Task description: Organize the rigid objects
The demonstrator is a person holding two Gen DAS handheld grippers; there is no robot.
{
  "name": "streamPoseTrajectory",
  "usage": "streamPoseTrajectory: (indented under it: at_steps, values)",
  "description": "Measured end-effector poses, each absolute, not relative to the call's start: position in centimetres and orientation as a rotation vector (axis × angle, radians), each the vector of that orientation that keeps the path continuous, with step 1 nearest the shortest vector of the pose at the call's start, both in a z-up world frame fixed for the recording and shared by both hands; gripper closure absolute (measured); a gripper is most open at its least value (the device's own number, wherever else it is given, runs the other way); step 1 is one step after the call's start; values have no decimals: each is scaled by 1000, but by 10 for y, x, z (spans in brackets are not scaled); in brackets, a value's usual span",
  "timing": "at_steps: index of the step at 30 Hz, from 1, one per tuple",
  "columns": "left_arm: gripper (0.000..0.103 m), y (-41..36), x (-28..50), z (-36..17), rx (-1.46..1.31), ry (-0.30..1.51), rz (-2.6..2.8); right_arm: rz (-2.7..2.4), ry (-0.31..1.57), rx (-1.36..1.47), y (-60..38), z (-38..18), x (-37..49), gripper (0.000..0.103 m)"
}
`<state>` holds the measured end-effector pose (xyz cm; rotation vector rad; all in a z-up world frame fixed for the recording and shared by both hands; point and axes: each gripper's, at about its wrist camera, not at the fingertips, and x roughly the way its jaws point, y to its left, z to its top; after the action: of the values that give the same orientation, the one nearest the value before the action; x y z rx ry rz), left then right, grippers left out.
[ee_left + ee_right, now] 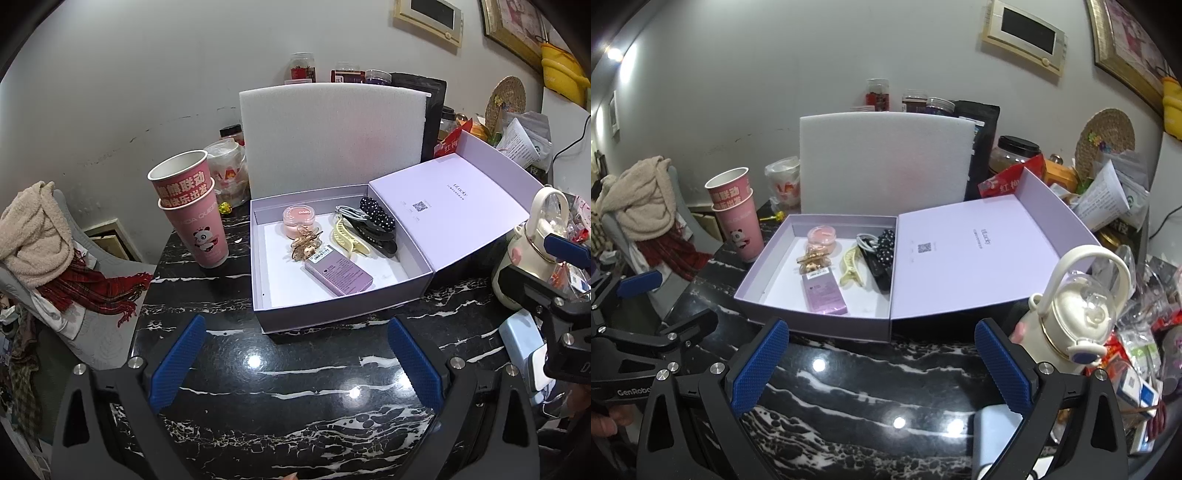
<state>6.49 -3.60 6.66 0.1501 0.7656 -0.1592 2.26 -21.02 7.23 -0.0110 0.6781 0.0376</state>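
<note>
An open lilac box [295, 314] [768, 295] stands on the black marble table, its lid [454, 218] [967, 258] lying open to the right. Inside lie a pink jar [298, 220] [822, 238], a gold hair clip [304, 245] [812, 262], a purple packet [338, 271] [823, 293], a cream claw clip [349, 240] [851, 269] and black hair clips [376, 225] [881, 254]. My left gripper [295, 362] is open and empty, in front of the box. My right gripper [882, 365] is open and empty, in front of the box.
Stacked pink paper cups [195, 210] [738, 218] stand left of the box. A white foam sheet [332, 136] [886, 162] stands behind it. A cream bottle [1071, 314] [532, 243] and clutter are on the right. A chair with clothes [44, 240] is at left.
</note>
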Motion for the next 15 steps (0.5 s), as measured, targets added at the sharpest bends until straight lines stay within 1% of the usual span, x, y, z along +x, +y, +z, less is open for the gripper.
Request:
streamPoseTrajectory:
  at_steps: [15]
  values:
    - [3, -34, 66, 64, 140, 781, -155, 37, 684, -11, -211, 70, 23, 0]
